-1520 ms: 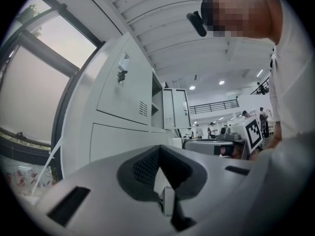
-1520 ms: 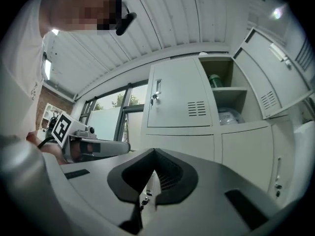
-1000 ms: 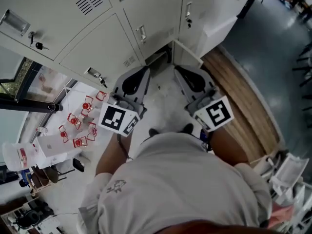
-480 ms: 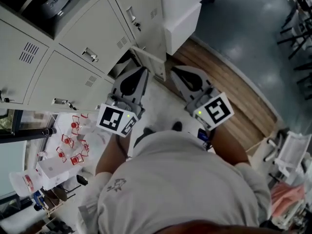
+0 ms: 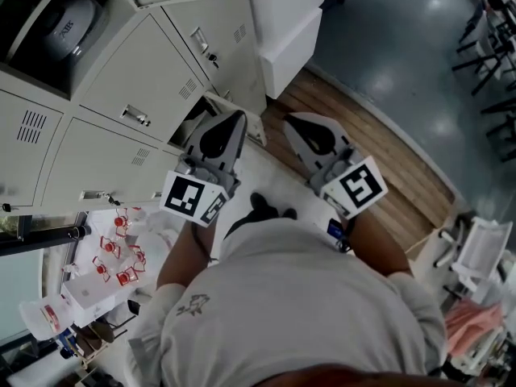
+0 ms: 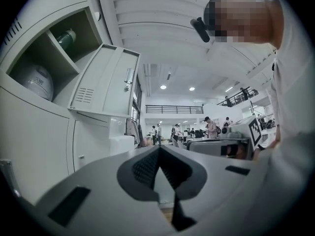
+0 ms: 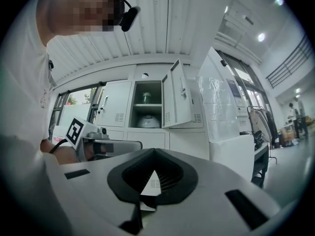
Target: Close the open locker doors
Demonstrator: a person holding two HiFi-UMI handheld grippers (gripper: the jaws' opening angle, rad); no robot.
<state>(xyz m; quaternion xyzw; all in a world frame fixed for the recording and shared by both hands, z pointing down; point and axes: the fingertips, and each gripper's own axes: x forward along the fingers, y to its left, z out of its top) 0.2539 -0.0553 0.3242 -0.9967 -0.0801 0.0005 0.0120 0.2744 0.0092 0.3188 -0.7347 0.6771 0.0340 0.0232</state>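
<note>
A bank of grey lockers [image 5: 153, 71] fills the upper left of the head view. One upper locker stands open, with a white helmet [image 5: 68, 24] inside. Low down, a small locker door [image 5: 242, 123] stands ajar just ahead of my left gripper [image 5: 235, 119]. My right gripper [image 5: 292, 123] is beside it over the floor, and both are shut and empty. In the left gripper view the open upper door [image 6: 106, 82] hangs above the shut left gripper [image 6: 160, 149], with the helmet [image 6: 37, 80] on the left. The right gripper [image 7: 155, 152] faces that open locker [image 7: 147, 109] and its door [image 7: 176, 95] from farther back.
A white cabinet block [image 5: 290, 31] stands at the right end of the lockers, beside a wooden floor strip [image 5: 379, 135]. A table with red-and-white items [image 5: 113, 248] is at the lower left. A wrapped tall unit [image 7: 224, 102] stands right of the open locker.
The view has swung along the lockers, which slid to the upper left, and the open locker with the helmet came into sight. Both grippers stayed shut, side by side.
</note>
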